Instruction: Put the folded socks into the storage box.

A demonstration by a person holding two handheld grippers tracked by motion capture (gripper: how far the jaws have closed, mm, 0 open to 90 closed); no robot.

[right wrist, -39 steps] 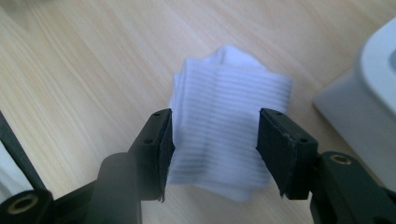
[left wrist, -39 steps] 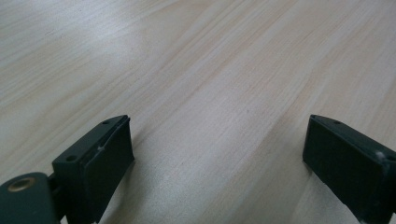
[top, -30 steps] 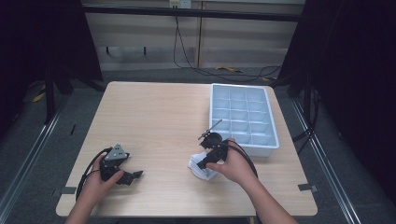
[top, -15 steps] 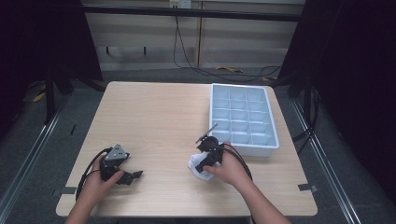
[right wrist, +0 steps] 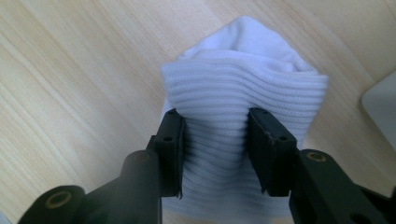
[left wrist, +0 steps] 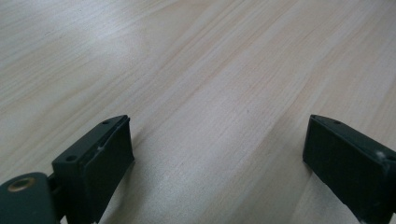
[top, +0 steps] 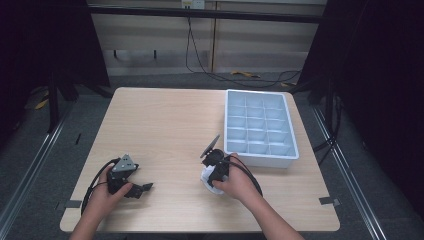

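- Change noted: the right gripper has just been closing its jaws, and the white ribbed sock sits between them. In the right gripper view both pads press into the folds, bunching the knit between them: a grip is on.
- Against the earlier high-view frames, the right hand has shifted slightly toward the bottom of the frame onto the sock.
- Judgement: the pick-up looks secured; a lift, probably toward the compartment tray, is the likely next step.
- Location: the sock lies on the wooden table, lower centre of the high view, just left of the tray's near corner.
- Left gripper: parked lower left; unmoved. Its own view shows the jaws wide apart over bare wood.
- View differences: the high view hides the pad contact under the hand; the right gripper view shows it but catches no more than a corner of the tray at its right edge.
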